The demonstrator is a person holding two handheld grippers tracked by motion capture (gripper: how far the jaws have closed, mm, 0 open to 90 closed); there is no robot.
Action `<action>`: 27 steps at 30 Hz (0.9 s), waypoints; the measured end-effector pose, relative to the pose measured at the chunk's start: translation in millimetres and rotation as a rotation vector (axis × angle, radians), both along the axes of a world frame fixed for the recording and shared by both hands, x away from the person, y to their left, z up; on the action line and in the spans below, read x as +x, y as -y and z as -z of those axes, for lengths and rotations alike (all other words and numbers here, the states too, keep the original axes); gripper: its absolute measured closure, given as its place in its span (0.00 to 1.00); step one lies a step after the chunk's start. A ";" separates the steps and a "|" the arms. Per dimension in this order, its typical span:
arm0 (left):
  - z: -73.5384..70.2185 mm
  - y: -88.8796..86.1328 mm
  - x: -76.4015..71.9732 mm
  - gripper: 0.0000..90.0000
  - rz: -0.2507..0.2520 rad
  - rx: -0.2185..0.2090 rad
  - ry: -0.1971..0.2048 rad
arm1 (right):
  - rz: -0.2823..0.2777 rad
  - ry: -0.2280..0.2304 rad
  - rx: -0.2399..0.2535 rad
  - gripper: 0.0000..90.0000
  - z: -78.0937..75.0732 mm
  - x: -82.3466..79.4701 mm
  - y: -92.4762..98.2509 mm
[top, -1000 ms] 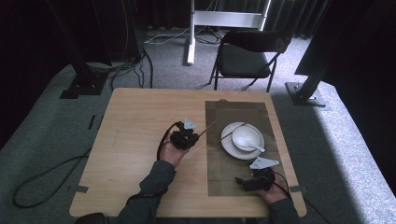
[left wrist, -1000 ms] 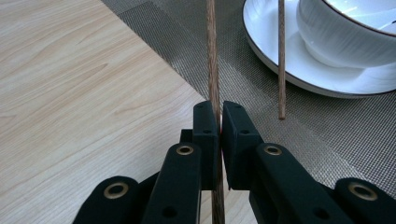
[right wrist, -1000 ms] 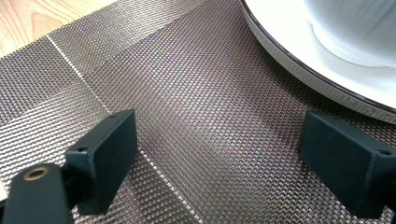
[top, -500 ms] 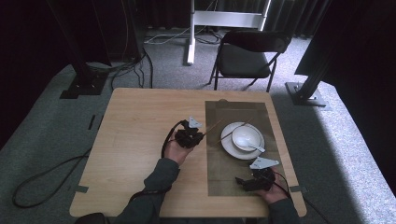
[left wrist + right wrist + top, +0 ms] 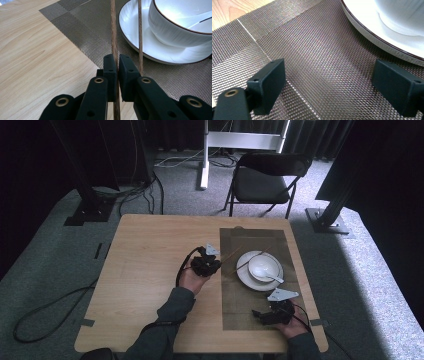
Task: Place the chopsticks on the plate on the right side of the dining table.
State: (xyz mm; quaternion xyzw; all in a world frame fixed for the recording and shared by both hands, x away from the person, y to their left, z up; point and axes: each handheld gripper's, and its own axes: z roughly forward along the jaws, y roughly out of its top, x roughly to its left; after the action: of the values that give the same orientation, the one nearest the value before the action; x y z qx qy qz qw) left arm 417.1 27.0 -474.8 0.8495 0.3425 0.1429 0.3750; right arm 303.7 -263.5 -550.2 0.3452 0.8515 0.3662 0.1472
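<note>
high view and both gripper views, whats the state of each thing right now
left gripper: jaws shut on one chopstick
held chopstick: clamped, running up over the placemat
second chopstick: free, lying beside the jaws, crossing the plate rim
right gripper: jaws open, nothing between them, over the placemat
bowl: upright on the plate, spoon in it
spoon: handle over the bowl rim
plate: flat on the placemat
placemat: spread flat

Room dark around lit table (image 5: 150,265); glare on white bowl (image 5: 182,22); near jaws soft, slightly blurred.
</note>
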 end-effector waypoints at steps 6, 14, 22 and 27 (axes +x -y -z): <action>0.1 3.0 3.3 0.94 0.005 0.003 -0.001 | 0.000 0.000 0.000 0.13 0.0 0.0 0.0; 0.9 8.2 6.8 0.94 0.013 -0.002 -0.004 | 0.000 0.000 0.000 0.13 0.0 0.0 0.0; -0.9 14.6 9.9 0.94 0.024 -0.005 -0.004 | 0.000 0.001 -0.001 0.13 0.0 0.0 0.1; -2.6 19.3 11.7 0.94 0.029 -0.011 -0.001 | 0.000 0.000 0.000 0.13 0.0 0.0 0.0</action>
State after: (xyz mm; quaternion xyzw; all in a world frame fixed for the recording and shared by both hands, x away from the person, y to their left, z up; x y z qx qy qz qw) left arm 428.9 7.7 -472.2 0.8524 0.3309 0.1351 0.3816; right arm 303.7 -263.5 -550.1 0.3453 0.8515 0.3662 0.1471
